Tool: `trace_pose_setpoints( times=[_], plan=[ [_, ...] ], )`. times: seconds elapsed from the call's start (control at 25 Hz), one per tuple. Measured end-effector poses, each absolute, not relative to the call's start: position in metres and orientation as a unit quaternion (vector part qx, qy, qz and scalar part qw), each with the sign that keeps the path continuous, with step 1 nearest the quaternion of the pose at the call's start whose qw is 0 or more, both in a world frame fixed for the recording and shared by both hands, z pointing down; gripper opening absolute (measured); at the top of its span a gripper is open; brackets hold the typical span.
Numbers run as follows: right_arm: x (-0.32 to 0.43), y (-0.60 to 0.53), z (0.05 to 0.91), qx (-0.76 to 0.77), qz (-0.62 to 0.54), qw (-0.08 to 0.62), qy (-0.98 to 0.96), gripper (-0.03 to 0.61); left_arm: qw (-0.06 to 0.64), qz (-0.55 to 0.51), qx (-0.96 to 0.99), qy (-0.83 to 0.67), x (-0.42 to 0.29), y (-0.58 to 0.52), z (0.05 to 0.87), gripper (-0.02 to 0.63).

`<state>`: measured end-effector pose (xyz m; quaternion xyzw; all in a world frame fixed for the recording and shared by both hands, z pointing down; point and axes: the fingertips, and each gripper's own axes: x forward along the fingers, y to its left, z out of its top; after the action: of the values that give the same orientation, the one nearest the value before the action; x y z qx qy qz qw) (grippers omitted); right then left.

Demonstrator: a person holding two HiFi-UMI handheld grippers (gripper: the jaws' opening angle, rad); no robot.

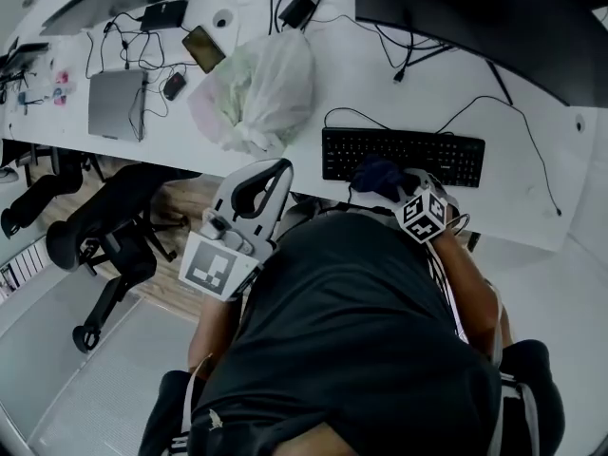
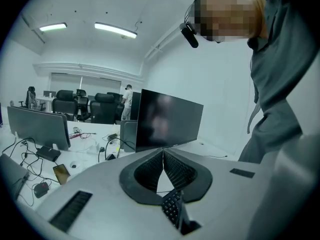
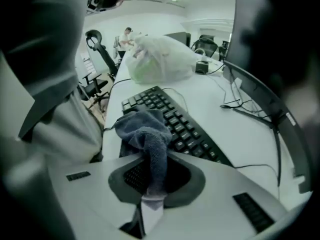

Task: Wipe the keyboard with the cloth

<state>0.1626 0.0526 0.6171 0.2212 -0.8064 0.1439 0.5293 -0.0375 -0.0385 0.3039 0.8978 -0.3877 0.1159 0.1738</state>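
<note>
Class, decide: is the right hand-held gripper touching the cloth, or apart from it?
Touching. The right gripper view shows the right hand-held gripper with its jaws closed on a fold of the cloth, pinched between the pads.

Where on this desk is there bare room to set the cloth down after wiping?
Barest is the desk right of the keyboard, crossed only by one thin cable. A narrower strip lies between keyboard and plastic bag. Left of the bag it is crowded: laptop, mouse, phone, cables.
</note>
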Motion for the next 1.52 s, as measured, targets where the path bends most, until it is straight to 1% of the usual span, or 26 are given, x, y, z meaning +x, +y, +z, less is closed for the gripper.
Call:
trace_pose_setpoints(
  times=[0.16, 0.24, 0.32, 0.4, 0.52, 0.64, 0.76, 0.84, 0.96, 1.04, 1.12, 1.2, 1.28, 1.36, 1.44, 1.52],
  plan=[
    [0.185, -0.039, 0.61, 0.288, 0.081, 0.529, -0.794, 0.037, 0.185, 0.121, 0.9, -0.374, -0.03, -0.036, 0.314, 0.008],
    [0.199, -0.06, 0.613, 0.303, 0.077, 0.541, -0.781, 0.037, 0.181, 0.12, 0.904, -0.368, -0.023, -0.036, 0.312, 0.008],
    [0.204, -0.035, 0.615, 0.305, 0.092, 0.542, -0.778, 0.035, 0.17, 0.12, 0.907, -0.366, -0.02, -0.037, 0.305, 0.008],
    [0.198, 0.016, 0.618, 0.281, 0.103, 0.545, -0.783, 0.035, 0.164, 0.121, 0.905, -0.373, -0.024, -0.038, 0.303, 0.008],
    [0.191, 0.054, 0.619, 0.249, 0.126, 0.545, -0.79, 0.035, 0.183, 0.116, 0.895, -0.389, -0.034, -0.035, 0.309, 0.008],
    [0.199, 0.005, 0.611, 0.278, 0.096, 0.537, -0.79, 0.037, 0.204, 0.113, 0.893, -0.385, -0.033, -0.031, 0.316, 0.008],
    [0.216, -0.052, 0.613, 0.3, 0.077, 0.546, -0.779, 0.037, 0.192, 0.112, 0.9, -0.374, -0.023, -0.032, 0.313, 0.008],
    [0.224, -0.044, 0.616, 0.313, 0.102, 0.543, -0.773, 0.035, 0.182, 0.114, 0.904, -0.37, -0.017, -0.032, 0.305, 0.008],
    [0.217, 0.031, 0.618, 0.292, 0.126, 0.544, -0.776, 0.035, 0.172, 0.117, 0.903, -0.376, -0.02, -0.031, 0.3, 0.008],
    [0.208, 0.067, 0.621, 0.264, 0.146, 0.547, -0.781, 0.035, 0.18, 0.112, 0.897, -0.388, -0.027, -0.028, 0.305, 0.008],
    [0.209, 0.06, 0.618, 0.268, 0.144, 0.542, -0.783, 0.035, 0.195, 0.11, 0.892, -0.392, -0.031, -0.022, 0.313, 0.008],
    [0.215, 0.016, 0.608, 0.298, 0.107, 0.532, -0.785, 0.035, 0.204, 0.109, 0.892, -0.388, -0.029, -0.018, 0.318, 0.008],
    [0.224, -0.032, 0.604, 0.318, 0.075, 0.533, -0.781, 0.035, 0.202, 0.109, 0.896, -0.381, -0.025, -0.016, 0.319, 0.008],
    [0.237, -0.055, 0.612, 0.325, 0.079, 0.542, -0.771, 0.035, 0.195, 0.109, 0.9, -0.374, -0.018, -0.016, 0.313, 0.008],
    [0.245, -0.041, 0.617, 0.342, 0.104, 0.533, -0.767, 0.035, 0.186, 0.106, 0.902, -0.374, -0.013, -0.014, 0.304, 0.008],
    [0.243, 0.006, 0.618, 0.339, 0.114, 0.534, -0.766, 0.035, 0.179, 0.104, 0.901, -0.382, -0.016, -0.01, 0.298, 0.008]
  ],
)
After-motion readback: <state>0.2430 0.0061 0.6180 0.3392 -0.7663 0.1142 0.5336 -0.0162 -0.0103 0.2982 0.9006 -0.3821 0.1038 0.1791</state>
